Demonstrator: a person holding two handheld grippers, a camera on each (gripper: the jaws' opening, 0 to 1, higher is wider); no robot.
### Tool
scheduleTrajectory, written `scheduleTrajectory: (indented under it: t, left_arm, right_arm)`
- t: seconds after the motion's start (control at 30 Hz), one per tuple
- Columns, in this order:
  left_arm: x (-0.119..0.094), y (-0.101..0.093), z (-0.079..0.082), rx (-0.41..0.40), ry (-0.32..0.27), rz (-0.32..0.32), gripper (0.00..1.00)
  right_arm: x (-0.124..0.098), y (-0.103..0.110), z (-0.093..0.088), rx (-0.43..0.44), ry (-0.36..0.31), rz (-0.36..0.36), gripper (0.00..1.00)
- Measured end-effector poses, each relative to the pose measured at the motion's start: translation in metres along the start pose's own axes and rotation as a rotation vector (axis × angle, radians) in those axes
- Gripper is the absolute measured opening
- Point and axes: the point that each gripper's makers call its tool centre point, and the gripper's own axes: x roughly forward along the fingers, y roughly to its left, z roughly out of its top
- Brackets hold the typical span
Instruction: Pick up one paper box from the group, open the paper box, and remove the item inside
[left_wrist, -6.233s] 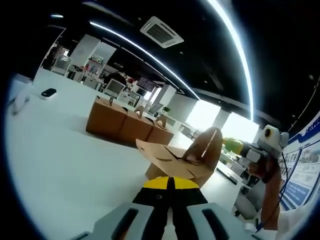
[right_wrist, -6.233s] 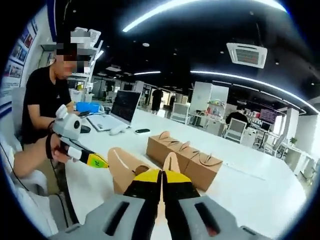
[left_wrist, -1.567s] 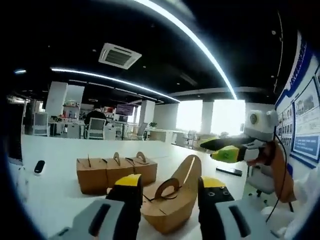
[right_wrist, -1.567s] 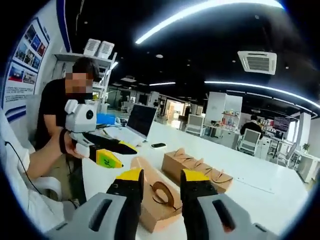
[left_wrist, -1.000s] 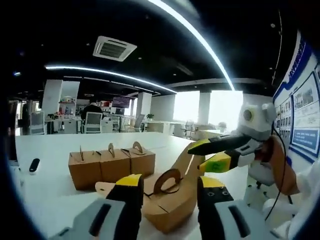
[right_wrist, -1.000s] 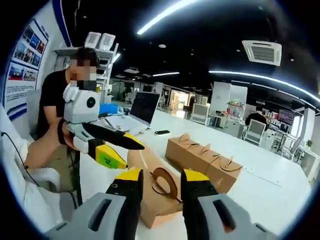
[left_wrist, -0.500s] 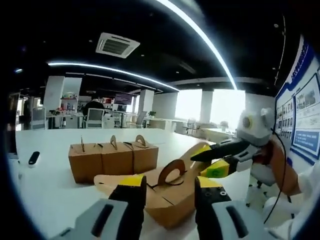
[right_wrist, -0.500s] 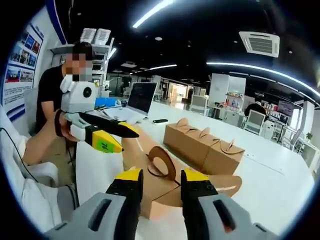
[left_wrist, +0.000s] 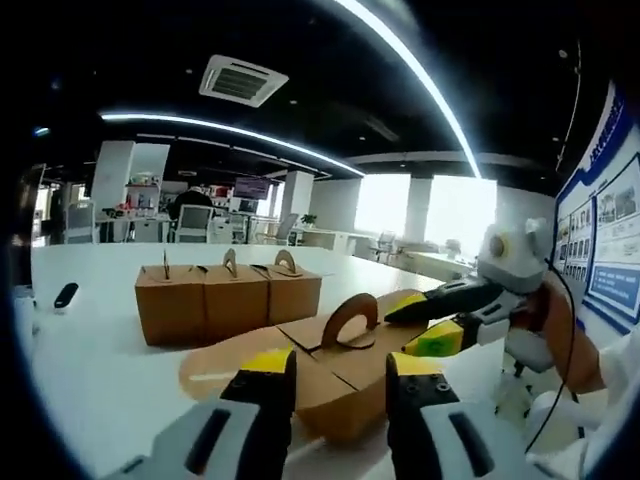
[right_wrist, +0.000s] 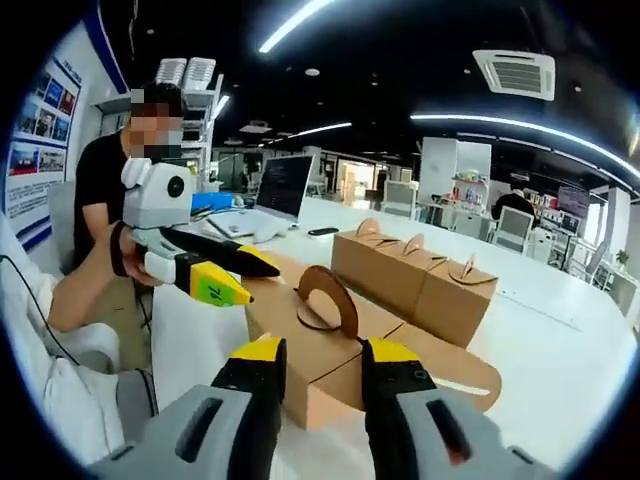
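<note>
A brown paper box (left_wrist: 335, 362) stands on the white table just beyond my left gripper (left_wrist: 338, 367), whose yellow-tipped jaws are open on either side of it. One box flap (left_wrist: 222, 362) lies spread out to the left, and an arched handle flap (left_wrist: 350, 318) stands up. My right gripper (left_wrist: 425, 320) comes in from the right, open, at the box's far flap. In the right gripper view the same box (right_wrist: 300, 330) sits ahead of my open right gripper (right_wrist: 325, 352), its arched handle (right_wrist: 328, 297) upright. The left gripper (right_wrist: 240, 277) is open at the box's left edge. The box's inside is hidden.
A row of three closed brown boxes (left_wrist: 225, 300) (right_wrist: 415, 270) stands behind the open one. A dark phone (left_wrist: 65, 295) lies far left on the white table (left_wrist: 90, 370). A laptop (right_wrist: 280, 188) and a second phone (right_wrist: 322, 231) sit near a person's arm (right_wrist: 85, 285).
The box's flaps have spread wider and flatter, one now lying out on the table. Both views have come lower and closer to the box. Both grippers stay open.
</note>
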Motion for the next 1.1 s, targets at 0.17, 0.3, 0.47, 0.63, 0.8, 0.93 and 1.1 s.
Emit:
scheduleTrajectory:
  t: [0.17, 0.3, 0.47, 0.63, 0.8, 0.93, 1.1]
  left_arm:
    - [0.004, 0.003, -0.007, -0.027, 0.005, 0.016, 0.38]
    - [0.005, 0.007, -0.010, -0.030, 0.002, 0.043, 0.36]
    - [0.005, 0.007, -0.009, -0.036, -0.007, 0.048, 0.36]
    - [0.004, 0.006, -0.010, -0.050, 0.002, 0.038, 0.35]
    - [0.004, 0.005, -0.010, -0.038, 0.011, 0.039, 0.35]
    - [0.005, 0.005, -0.010, -0.042, 0.010, 0.040, 0.35]
    - [0.005, 0.005, -0.010, -0.038, 0.010, 0.040, 0.35]
  right_arm:
    - [-0.001, 0.000, -0.002, 0.033, -0.014, 0.006, 0.31]
    - [-0.001, 0.001, -0.001, 0.042, -0.018, 0.007, 0.31]
    - [0.000, 0.003, 0.002, 0.003, -0.004, 0.001, 0.31]
    - [0.003, 0.005, 0.007, -0.009, -0.006, 0.007, 0.31]
    - [0.005, 0.008, 0.014, -0.026, -0.012, 0.014, 0.31]
    - [0.006, 0.011, 0.019, -0.040, -0.021, 0.020, 0.31]
    - [0.007, 0.010, 0.022, -0.056, -0.021, 0.016, 0.31]
